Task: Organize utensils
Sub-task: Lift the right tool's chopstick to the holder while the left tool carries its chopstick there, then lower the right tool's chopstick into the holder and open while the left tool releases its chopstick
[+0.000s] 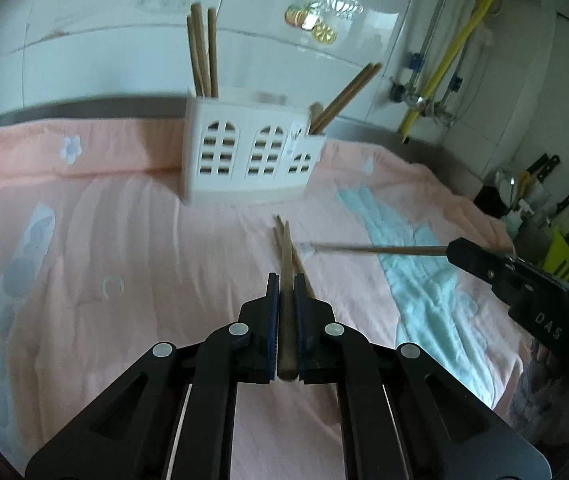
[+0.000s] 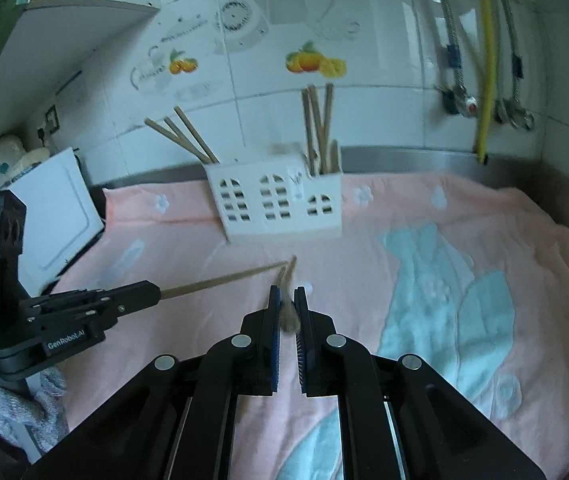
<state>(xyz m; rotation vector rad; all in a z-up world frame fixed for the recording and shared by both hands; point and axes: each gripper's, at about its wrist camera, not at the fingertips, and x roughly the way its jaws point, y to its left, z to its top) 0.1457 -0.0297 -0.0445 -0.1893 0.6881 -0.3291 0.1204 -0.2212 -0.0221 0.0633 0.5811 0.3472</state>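
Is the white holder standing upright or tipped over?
Upright: the white holder stands on its base on the pink towel, chopsticks sticking up.

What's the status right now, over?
Left gripper shut on a chopstick. Right gripper shut on another. White holder ahead, path clear.

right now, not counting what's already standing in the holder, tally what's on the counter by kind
held chopstick: 2, one in the left gripper, one in the right gripper
loose chopstick lying on the towel: 1
white utensil holder: 1
pink towel: 1
total: 5
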